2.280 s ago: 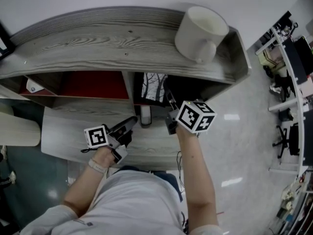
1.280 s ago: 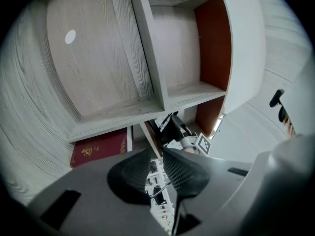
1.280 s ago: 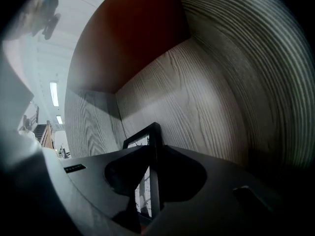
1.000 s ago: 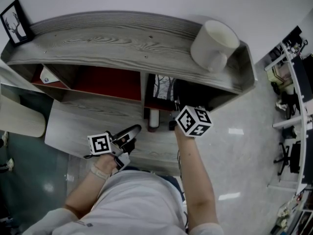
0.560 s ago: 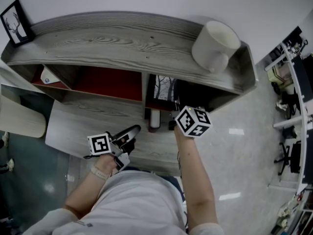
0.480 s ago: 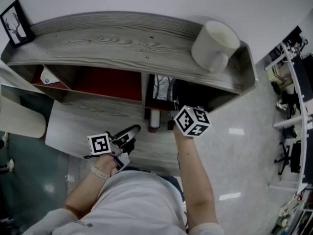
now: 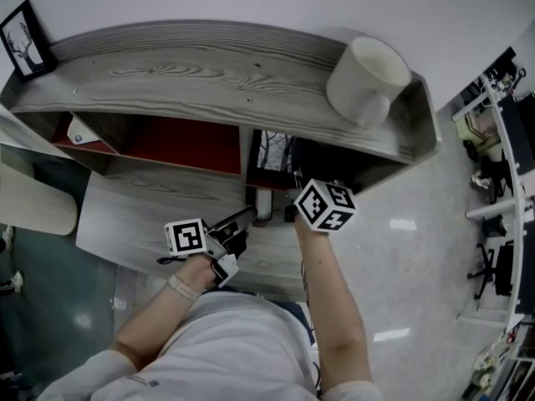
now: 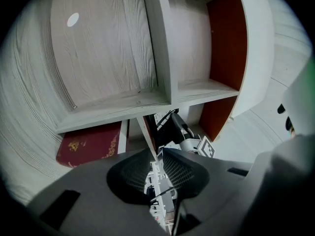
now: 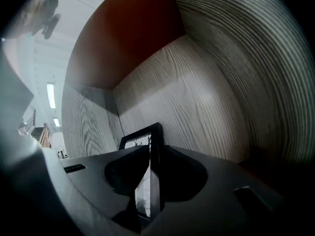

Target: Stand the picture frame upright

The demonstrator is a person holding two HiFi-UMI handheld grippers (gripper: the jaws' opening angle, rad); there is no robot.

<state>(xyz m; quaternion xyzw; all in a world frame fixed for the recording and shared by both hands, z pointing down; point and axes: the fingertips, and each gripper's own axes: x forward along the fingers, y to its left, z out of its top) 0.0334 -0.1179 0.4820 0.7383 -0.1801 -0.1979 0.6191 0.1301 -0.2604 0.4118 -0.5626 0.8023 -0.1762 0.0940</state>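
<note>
The black picture frame [image 7: 272, 152] with a bare-tree print stands in the right-hand compartment of the grey wooden shelf [image 7: 209, 69]. My right gripper [image 7: 292, 194] reaches level into that compartment. In the right gripper view the picture frame [image 9: 154, 146] runs edge-on between the jaws, and the right gripper [image 9: 150, 181] is shut on it. My left gripper [image 7: 249, 216] hovers in front of the lower shelf board, just left of the right one. Its pads [image 8: 133, 173] leave a narrow gap with nothing in it. The right gripper's marker cube [image 8: 206, 149] shows beyond the left gripper [image 8: 156, 181].
A white mug [image 7: 366, 69] stands on the shelf top at the right, and a second small framed picture [image 7: 21, 36] at its far left. A white cylinder [image 7: 263, 201] stands by the shelf divider. A dark red book [image 8: 91, 144] lies in the left compartment. Office desks [image 7: 501, 140] stand at the right.
My left gripper has moved right, closer to the shelf divider and the right gripper. The right gripper and the frame have stayed in place.
</note>
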